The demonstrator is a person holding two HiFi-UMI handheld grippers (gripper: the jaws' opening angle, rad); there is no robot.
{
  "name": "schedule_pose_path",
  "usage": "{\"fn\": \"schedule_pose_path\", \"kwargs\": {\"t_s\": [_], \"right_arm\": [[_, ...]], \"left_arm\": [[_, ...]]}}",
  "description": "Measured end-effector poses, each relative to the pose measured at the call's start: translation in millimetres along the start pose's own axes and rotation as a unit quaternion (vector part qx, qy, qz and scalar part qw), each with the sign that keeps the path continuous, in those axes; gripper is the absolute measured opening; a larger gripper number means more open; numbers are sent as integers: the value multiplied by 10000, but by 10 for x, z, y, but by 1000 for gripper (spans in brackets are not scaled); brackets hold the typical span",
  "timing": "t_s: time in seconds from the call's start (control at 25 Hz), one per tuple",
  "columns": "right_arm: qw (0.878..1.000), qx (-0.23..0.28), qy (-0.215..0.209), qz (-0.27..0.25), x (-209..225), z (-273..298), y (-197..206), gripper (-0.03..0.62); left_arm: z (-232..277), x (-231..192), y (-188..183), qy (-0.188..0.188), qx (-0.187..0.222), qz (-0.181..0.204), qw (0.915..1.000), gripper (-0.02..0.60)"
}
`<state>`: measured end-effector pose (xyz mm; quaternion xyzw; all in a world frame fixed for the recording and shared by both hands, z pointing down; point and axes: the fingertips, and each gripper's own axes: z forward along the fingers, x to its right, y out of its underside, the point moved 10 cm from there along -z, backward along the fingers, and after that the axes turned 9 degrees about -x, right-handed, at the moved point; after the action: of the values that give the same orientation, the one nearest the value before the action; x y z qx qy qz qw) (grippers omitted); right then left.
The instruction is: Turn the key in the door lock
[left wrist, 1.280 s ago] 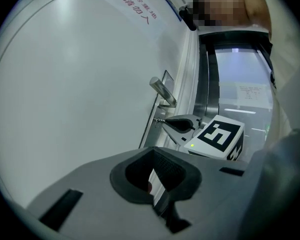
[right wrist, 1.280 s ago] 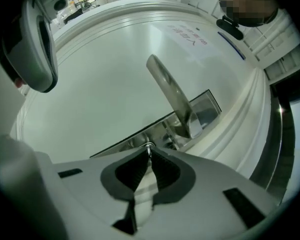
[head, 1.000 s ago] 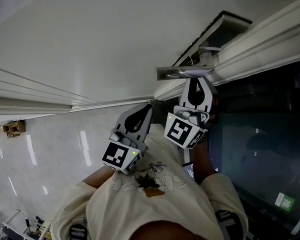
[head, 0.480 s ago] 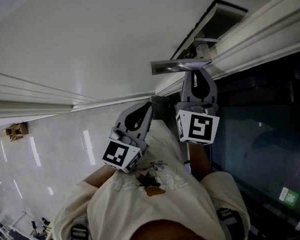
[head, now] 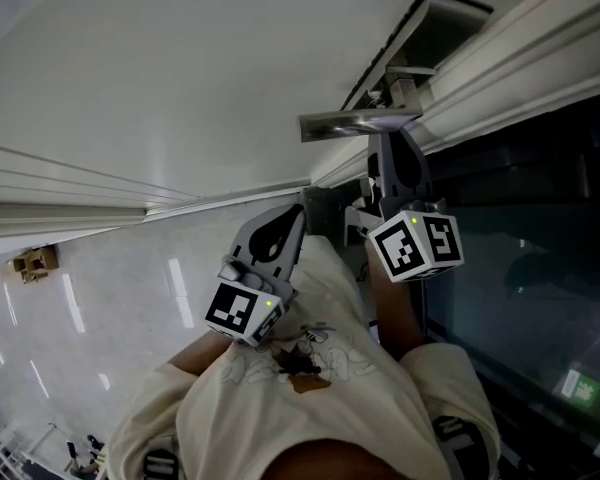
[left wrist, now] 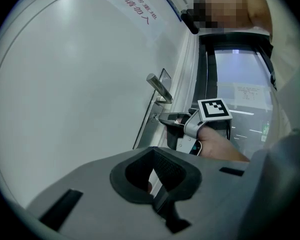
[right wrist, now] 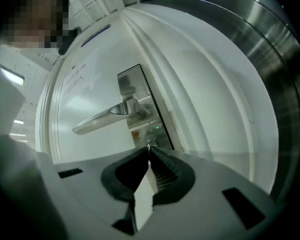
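A silver lever handle sticks out from the white door, on a steel lock plate. Below the handle, my right gripper points level at the keyhole. Its tips pinch the small key in the lock, and its jaws are opening slightly with the key still between them. From the left gripper view the right gripper also reaches the lock under the handle. My left gripper hangs shut and empty near my chest, short of the door, its tips together.
A white door frame and a dark glass panel stand right of the door. A paper notice with red print hangs higher on the door. A small cardboard box sits on the glossy floor at far left.
The right gripper has rolled about its own axis at the lock, swinging its marker cube from lower left round to the right. The left gripper has stayed put.
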<state>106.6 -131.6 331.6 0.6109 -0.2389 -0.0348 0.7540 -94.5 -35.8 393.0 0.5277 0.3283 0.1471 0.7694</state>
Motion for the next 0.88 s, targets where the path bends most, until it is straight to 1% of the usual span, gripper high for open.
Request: {"fn": "schedule_pose_path", "kwargs": {"t_s": [0.16,0.32,0.56,0.68,0.88], "right_arm": [[9965,44,-295,779,54,8,14,21],[9895,147,-532,1339,96,14,44,24],[9675,270,-1053,2285,141,37,66,28],[9593,326,-1121,2570,150,37,87,28],[9503,363,-1210,2846,169,43,109,29]], "left_arm": [[-16,-20,3,-7,-4,-24,10000,5],[-2,-25,19,37,-49,0,10000,5],[-23,-35,27,49,-51,3,10000,5],[-39,-45,26,46,-53,-9,10000,5],[-48,-59,36,48,-57,-28,10000,5]]}}
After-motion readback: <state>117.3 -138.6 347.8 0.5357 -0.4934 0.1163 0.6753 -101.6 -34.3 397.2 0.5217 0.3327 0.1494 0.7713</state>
